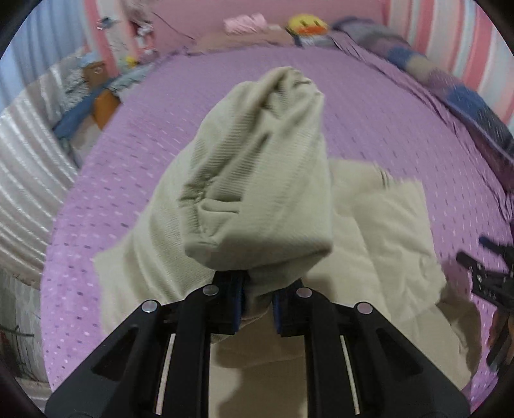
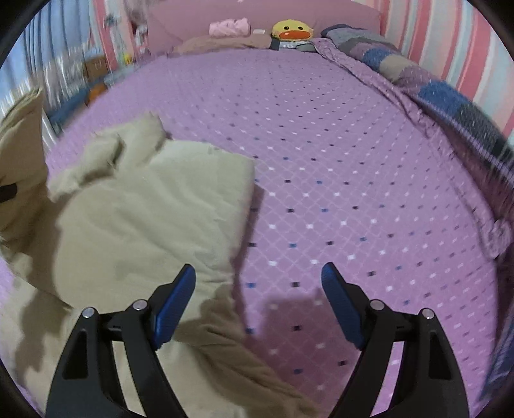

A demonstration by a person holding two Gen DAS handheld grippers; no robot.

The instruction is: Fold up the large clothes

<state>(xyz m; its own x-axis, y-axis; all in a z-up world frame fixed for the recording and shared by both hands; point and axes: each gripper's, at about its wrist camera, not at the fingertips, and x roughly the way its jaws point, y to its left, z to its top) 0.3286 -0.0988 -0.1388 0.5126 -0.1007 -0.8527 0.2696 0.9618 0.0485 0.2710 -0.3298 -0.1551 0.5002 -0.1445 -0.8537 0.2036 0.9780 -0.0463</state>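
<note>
A large beige garment [image 1: 379, 231] lies crumpled on the purple bedspread [image 1: 167, 154]. My left gripper [image 1: 258, 286] is shut on a bunched fold of it, and that lifted fold [image 1: 257, 180] hangs over the jaws and hides the fingertips. In the right wrist view the same beige garment [image 2: 144, 212] spreads over the left part of the bed. My right gripper [image 2: 258, 279] stands open above the garment's right edge, with nothing between its blue pads [image 2: 180, 299]. The right gripper also shows at the left wrist view's right edge [image 1: 485, 276].
A yellow duck plush [image 2: 290, 30] and a pink cloth [image 2: 229, 27] sit at the head of the bed. A blue and grey patchwork blanket [image 2: 427, 86] runs along the right side by the striped wall. Boxes and clutter [image 1: 96, 93] stand left of the bed.
</note>
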